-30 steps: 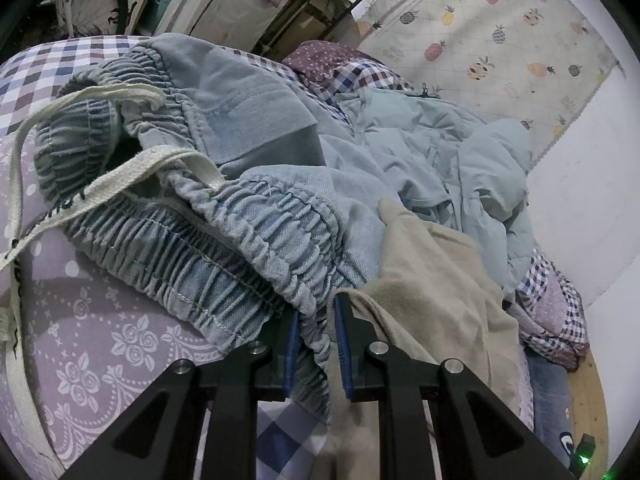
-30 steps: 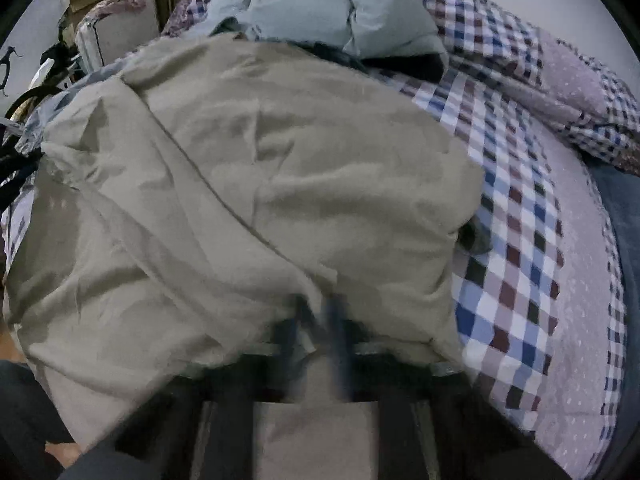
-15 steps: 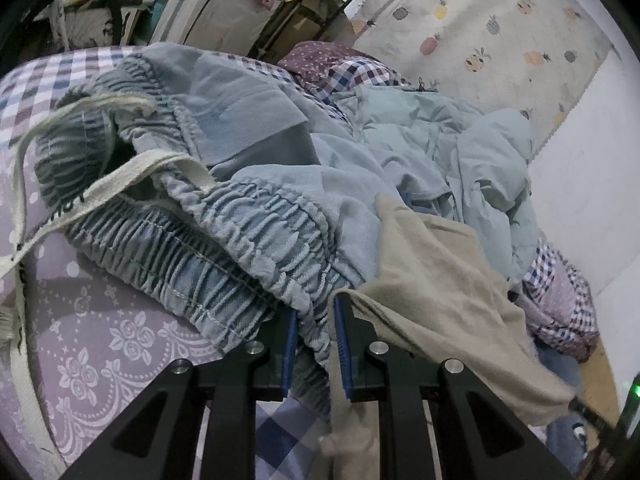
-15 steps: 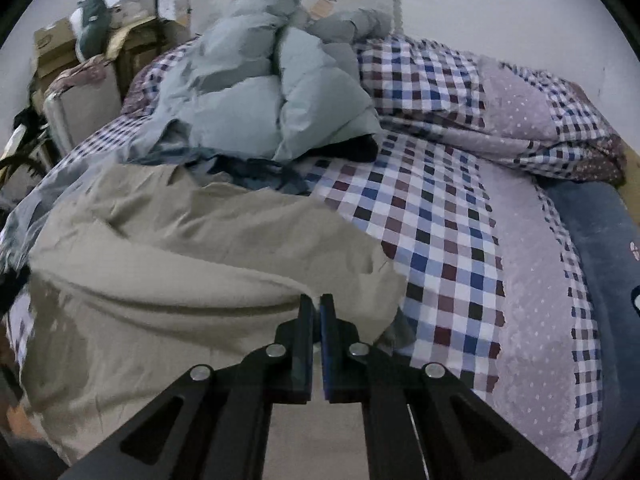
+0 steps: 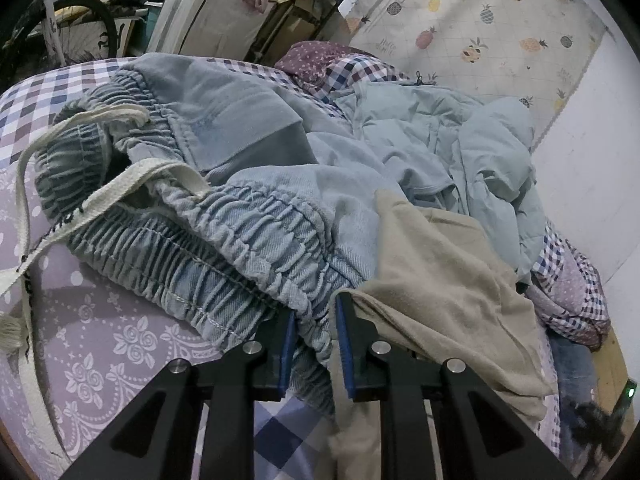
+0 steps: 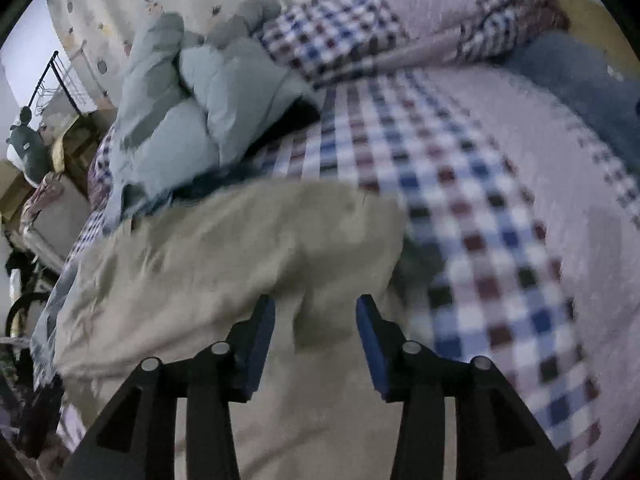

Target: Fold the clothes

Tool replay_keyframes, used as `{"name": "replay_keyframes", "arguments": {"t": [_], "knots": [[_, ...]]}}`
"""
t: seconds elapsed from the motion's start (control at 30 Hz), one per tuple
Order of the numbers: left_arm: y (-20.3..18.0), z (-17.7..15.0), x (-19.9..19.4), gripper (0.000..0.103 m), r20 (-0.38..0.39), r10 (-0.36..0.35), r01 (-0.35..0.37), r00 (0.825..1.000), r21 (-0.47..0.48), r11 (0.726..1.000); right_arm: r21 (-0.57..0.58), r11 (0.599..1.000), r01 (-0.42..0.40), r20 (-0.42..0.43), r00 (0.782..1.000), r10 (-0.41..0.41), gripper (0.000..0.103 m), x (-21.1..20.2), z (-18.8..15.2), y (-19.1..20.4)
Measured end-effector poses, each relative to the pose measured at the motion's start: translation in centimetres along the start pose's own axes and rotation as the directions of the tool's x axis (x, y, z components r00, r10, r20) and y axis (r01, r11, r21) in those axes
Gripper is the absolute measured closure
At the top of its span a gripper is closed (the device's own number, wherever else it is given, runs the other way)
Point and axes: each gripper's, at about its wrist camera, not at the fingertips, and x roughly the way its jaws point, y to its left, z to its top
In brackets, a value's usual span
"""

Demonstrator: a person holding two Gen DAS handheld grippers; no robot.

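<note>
Light-blue denim trousers (image 5: 248, 216) with an elastic waistband and a cream drawstring (image 5: 100, 196) lie bunched on the bed. My left gripper (image 5: 314, 340) is shut on a fold of that waistband, and denim fills the narrow gap between the blue pads. A beige garment (image 5: 436, 276) drapes over the left gripper's right finger and runs off to the right. In the right wrist view the same beige garment (image 6: 224, 252) lies spread on the checked bedspread (image 6: 480, 216). My right gripper (image 6: 316, 320) stands open just above it, nothing pinched.
A pale green quilted jacket (image 5: 460, 140) is heaped behind the trousers, and shows again (image 6: 180, 108) at the back left. A pillow (image 6: 420, 16) lies at the bed's head. Boxes and a suitcase (image 5: 208, 12) stand beyond the bed. A blue cloth (image 6: 580, 80) is at the right edge.
My right gripper was shut on the beige garment half a second ago; now its jaws are apart and the cloth lies loose. The left gripper keeps its hold on the denim.
</note>
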Motion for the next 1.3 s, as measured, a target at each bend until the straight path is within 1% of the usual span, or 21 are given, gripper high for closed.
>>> {"name": "replay_keyframes", "arguments": {"t": [0.23,0.3,0.33,0.37,0.4,0.43,0.47,0.53,0.63,0.8,0.9,1.0,1.1,1.17,1.2,1.23,1.27,1.3], "knots": [[0.1,0.1,0.0,0.083,-0.004,-0.002,0.002,1.000,0.010,1.000,0.137,0.986,-0.097,0.020,0.995,0.095,0.057,0.1,-2.6,-1.2],[0.1,0.2,0.0,0.083,-0.005,-0.001,0.001,1.000,0.009,1.000,0.135,0.985,-0.110,0.027,0.994,0.107,0.058,0.2,-2.6,-0.7],[0.1,0.2,0.0,0.083,-0.005,0.001,-0.001,1.000,0.009,1.000,0.116,0.988,-0.105,0.026,0.994,0.103,0.062,0.3,-2.4,-0.3],[0.0,0.2,0.0,0.083,-0.004,0.004,-0.004,1.000,0.011,1.000,0.085,0.993,-0.084,0.022,0.996,0.082,0.081,0.4,-2.4,0.3],[-0.1,0.2,0.0,0.083,-0.003,0.007,-0.007,1.000,0.014,1.000,0.048,0.998,-0.045,0.018,0.999,0.045,0.094,0.5,-2.3,0.9],[-0.1,0.2,-0.1,0.083,-0.003,0.008,-0.008,1.000,0.017,1.000,0.026,0.999,-0.023,0.024,0.999,0.022,0.100,0.2,-2.3,1.1],[-0.2,0.2,-0.1,0.083,-0.003,0.009,-0.009,1.000,0.021,1.000,0.010,1.000,-0.015,0.037,0.999,0.015,0.100,-0.3,-2.4,1.1],[-0.2,0.3,-0.3,0.083,-0.001,0.005,-0.005,1.000,0.025,1.000,-0.011,1.000,-0.002,0.076,0.997,0.003,0.101,-1.8,-2.6,1.0],[-0.4,0.4,-0.7,0.083,0.006,-0.004,0.004,1.000,0.038,0.999,-0.009,1.000,0.002,0.117,0.993,-0.001,0.101,-4.0,-2.9,0.1],[-1.2,0.5,-1.4,0.083,0.009,-0.017,0.017,1.000,0.069,0.997,-0.004,1.000,0.024,0.134,0.991,-0.023,0.101,-5.8,-4.2,-1.5],[-1.8,0.2,-1.7,0.083,0.004,-0.018,0.017,1.000,0.103,0.995,0.010,0.999,0.041,0.104,0.994,-0.042,0.101,-5.1,-5.3,-2.6],[-2.0,0.0,-1.8,0.083,-0.020,-0.013,0.016,1.000,0.132,0.991,0.013,0.998,0.062,0.063,0.996,-0.063,0.101,-3.4,-6.3,-3.3],[-1.7,0.0,-1.8,0.082,-0.043,-0.023,0.029,0.999,0.132,0.991,0.005,0.996,0.086,0.013,0.996,-0.086,0.100,-1.3,-7.6,-3.5],[-1.3,0.0,-1.8,0.081,-0.057,-0.037,0.043,0.998,0.116,0.992,-0.013,0.993,0.120,-0.013,0.993,-0.120,0.097,-0.2,-8.2,-3.4],[-1.1,0.1,-1.8,0.076,-0.063,-0.043,0.050,0.997,0.108,0.993,-0.019,0.989,0.145,-0.018,0.989,-0.146,0.096,0.1,-8.4,-3.4],[-0.8,0.1,-1.9,0.069,-0.067,-0.051,0.057,0.996,0.092,0.994,-0.012,0.986,0.167,-0.017,0.986,-0.167,0.092,0.1,-8.6,-3.6],[-0.5,0.2,-1.9,0.064,-0.071,-0.060,0.065,0.996,0.072,0.995,0.004,0.982,0.186,-0.015,0.982,-0.186,0.088,0.0,-8.7,-3.9],[-0.1,0.3,-2.0,0.056,-0.074,-0.069,0.072,0.995,0.052,0.996,0.020,0.978,0.206,-0.013,0.978,-0.206,0.085,-0.1,-8.8,-4.2]]}}
